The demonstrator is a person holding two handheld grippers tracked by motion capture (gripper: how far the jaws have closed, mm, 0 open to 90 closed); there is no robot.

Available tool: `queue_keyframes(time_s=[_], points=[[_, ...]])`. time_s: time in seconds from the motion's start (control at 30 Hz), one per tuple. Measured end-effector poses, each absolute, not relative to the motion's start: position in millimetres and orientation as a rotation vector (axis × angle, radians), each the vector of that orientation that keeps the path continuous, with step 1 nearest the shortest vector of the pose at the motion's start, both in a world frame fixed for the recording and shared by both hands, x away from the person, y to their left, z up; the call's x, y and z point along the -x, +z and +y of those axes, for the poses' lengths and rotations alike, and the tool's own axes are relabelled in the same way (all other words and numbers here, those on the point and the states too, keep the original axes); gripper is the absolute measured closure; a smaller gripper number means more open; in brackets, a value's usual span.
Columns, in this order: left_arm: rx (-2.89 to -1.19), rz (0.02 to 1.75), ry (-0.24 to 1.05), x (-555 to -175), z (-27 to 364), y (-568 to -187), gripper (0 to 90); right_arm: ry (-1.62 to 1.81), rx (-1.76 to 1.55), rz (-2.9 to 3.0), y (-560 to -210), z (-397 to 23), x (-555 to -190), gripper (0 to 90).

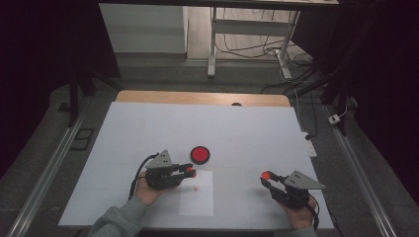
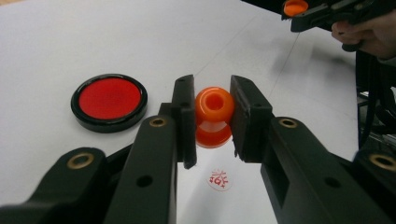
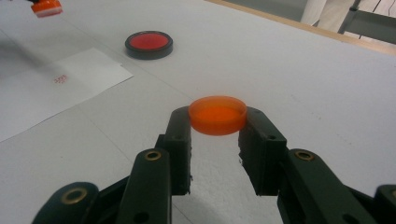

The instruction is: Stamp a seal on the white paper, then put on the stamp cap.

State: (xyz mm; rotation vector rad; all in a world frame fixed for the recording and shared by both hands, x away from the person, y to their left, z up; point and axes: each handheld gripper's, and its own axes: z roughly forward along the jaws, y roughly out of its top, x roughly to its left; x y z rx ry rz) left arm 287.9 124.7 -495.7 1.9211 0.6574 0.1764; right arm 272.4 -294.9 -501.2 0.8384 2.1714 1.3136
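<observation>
Stamp (image 2: 213, 116), orange and knob-handled, is gripped between the shut jaws of the left claw (image 1: 189, 171) and held above the white paper (image 1: 196, 200), where a small red print (image 2: 219, 179) is already visible. Its orange cap (image 3: 217, 115) is pinched in the right claw (image 3: 215, 135), well apart. For recapping, both pieces are best kept level and brought together squarely, clear of the ink pad (image 2: 109, 101) on the desk (image 1: 247, 128).

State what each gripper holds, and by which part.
The left gripper clamps an orange stamp by its knob; the right gripper pinches an orange cap by its rim.
</observation>
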Motion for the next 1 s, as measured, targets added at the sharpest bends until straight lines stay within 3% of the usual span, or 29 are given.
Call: queue_keyframes(time_s=[1.0], points=[[-1.883, 0.658, 0.151, -290, 135, -480, 71.9, 1.344, -0.829, 2.187, -502, -288, -274, 64.3]])
